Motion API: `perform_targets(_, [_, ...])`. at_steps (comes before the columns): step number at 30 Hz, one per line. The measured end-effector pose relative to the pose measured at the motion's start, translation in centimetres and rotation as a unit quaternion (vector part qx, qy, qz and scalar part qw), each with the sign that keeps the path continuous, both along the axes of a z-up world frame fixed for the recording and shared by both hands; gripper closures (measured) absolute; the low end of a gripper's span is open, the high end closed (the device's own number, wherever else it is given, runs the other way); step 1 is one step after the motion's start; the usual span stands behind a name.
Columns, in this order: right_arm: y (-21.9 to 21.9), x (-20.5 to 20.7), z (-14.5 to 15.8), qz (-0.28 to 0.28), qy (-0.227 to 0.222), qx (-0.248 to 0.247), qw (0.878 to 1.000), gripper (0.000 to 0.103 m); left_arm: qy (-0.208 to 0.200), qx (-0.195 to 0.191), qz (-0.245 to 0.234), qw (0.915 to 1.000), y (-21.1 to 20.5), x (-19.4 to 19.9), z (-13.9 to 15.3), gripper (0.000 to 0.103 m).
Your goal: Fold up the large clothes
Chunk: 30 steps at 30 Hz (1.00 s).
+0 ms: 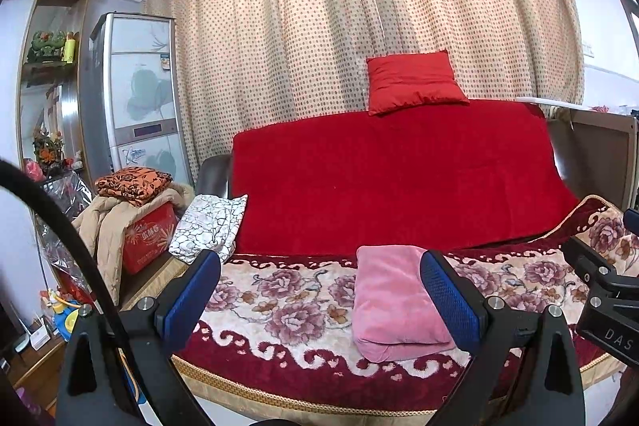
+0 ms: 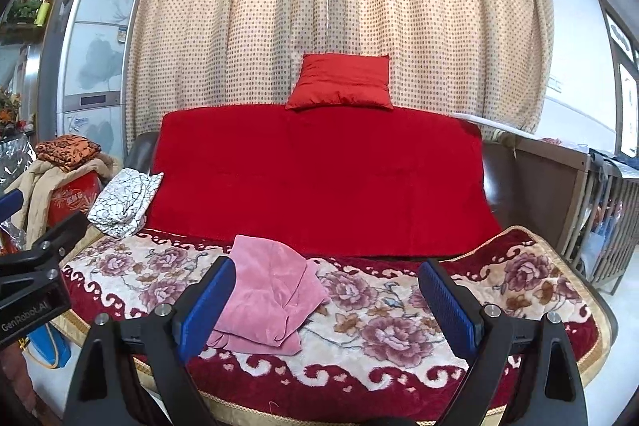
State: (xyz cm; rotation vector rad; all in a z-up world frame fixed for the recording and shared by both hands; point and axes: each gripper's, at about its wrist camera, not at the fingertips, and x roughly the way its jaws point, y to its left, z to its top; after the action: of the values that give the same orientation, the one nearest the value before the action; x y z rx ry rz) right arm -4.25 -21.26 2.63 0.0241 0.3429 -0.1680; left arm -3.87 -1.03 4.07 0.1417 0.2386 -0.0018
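A pink garment lies folded into a compact bundle on the floral blanket that covers the sofa seat. My left gripper hangs in front of the seat, open and holding nothing; the bundle sits just inside its right finger. My right gripper is open too, held back from the seat, with the bundle by its left finger. Neither one touches the cloth. Each gripper's body shows at the edge of the other's view.
A red throw covers the sofa back, with a red cushion on top. A white patterned cloth lies at the seat's left end. Left: a red box piled with clothes, a tall appliance. Right: a slatted crib.
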Motion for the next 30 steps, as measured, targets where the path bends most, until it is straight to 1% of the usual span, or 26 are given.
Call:
perform_targets(7, [0.3, -0.2, 0.4, -0.001, -0.003, -0.009, 1.000, 0.008, -0.004, -0.003, 0.004, 1.0000, 0.3, -0.3, 0.3, 0.003])
perform_targets(19, [0.1, -0.7, 1.2, -0.004, -0.012, -0.010, 1.000, 0.008, -0.014, -0.009, 0.004, 0.9999, 0.5, -1.0, 1.0, 0.003])
perform_targets(30, [0.3, -1.3, 2.0, -0.005, -0.023, -0.011, 1.000, 0.008, -0.017, -0.014, -0.003, 0.9997, 0.6, -1.5, 1.4, 0.003])
